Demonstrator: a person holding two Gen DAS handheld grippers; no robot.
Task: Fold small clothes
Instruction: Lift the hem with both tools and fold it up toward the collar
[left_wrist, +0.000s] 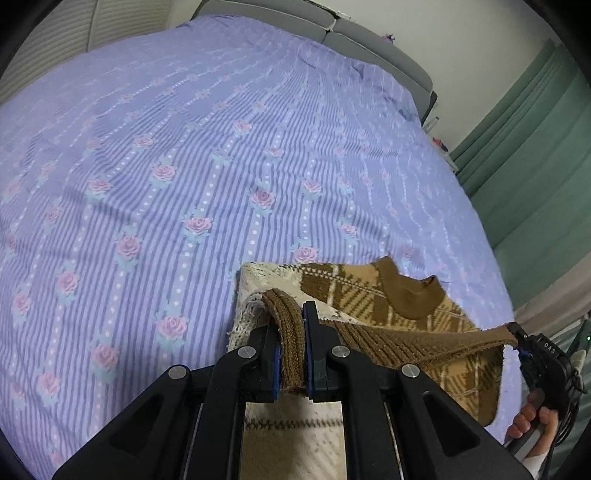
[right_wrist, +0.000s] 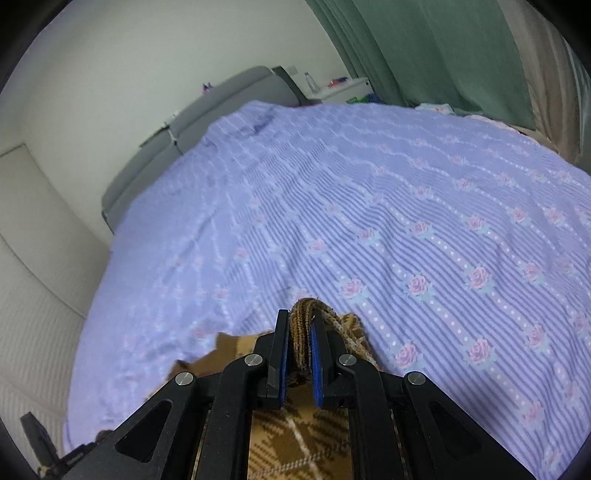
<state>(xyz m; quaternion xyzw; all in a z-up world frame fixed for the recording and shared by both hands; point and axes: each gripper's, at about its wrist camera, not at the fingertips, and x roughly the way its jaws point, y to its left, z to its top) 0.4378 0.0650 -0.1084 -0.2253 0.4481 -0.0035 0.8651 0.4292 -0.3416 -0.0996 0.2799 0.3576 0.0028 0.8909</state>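
The brown-and-cream plaid knitted sweater hangs low over the near edge of the bed with its lilac rose-striped sheet, stretched between both tools. The left gripper is clenched on the ribbed brown hem; the right gripper is likewise clenched on a bunched ribbed edge. The knit looks soft, light and floppy, likely to sag and stretch rather than slip. The thick ribbed hem seems the surest hold.

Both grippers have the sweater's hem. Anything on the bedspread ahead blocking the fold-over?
Nothing visible. Left gripper and right gripper are both shut on the brown sweater; the purple bedspread beyond shows only its own fabric in both views.
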